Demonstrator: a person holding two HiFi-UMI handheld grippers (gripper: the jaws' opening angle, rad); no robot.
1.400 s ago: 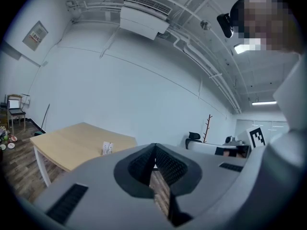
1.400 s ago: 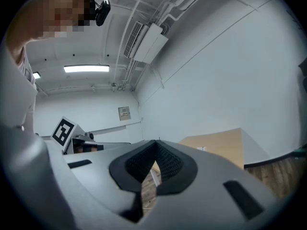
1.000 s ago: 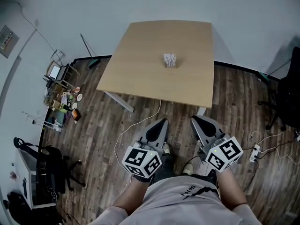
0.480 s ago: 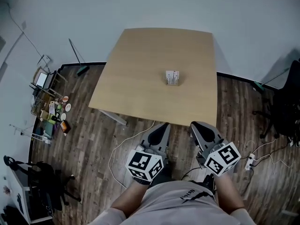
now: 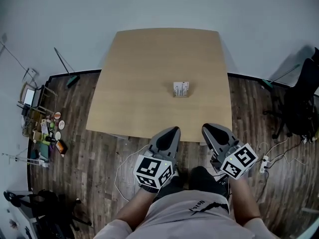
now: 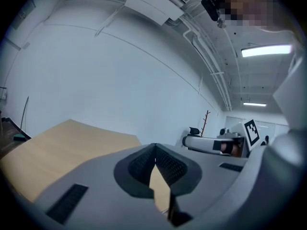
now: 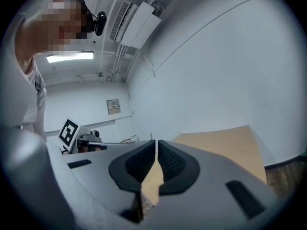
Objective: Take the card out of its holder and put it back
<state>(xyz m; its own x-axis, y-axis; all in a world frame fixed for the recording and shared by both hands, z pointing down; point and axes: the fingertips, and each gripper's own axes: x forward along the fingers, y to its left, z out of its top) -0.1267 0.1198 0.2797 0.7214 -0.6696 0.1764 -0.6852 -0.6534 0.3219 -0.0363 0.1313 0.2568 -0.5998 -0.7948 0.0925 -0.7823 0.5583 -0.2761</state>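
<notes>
Forearms [image 5: 133, 212] come forward from the person's waist, held low and side by side, so that both grippers point toward the near edge of the wooden table [image 5: 144, 73]. On the left gripper [image 5: 172, 131] the jaws are pressed together at the tips with nothing between them. The right gripper [image 5: 207, 129] is likewise closed to a hairline slit and holds nothing. Well apart from both, the card holder [image 5: 181, 89] stands on the table right of centre (too small here to tell the card from the holder).
</notes>
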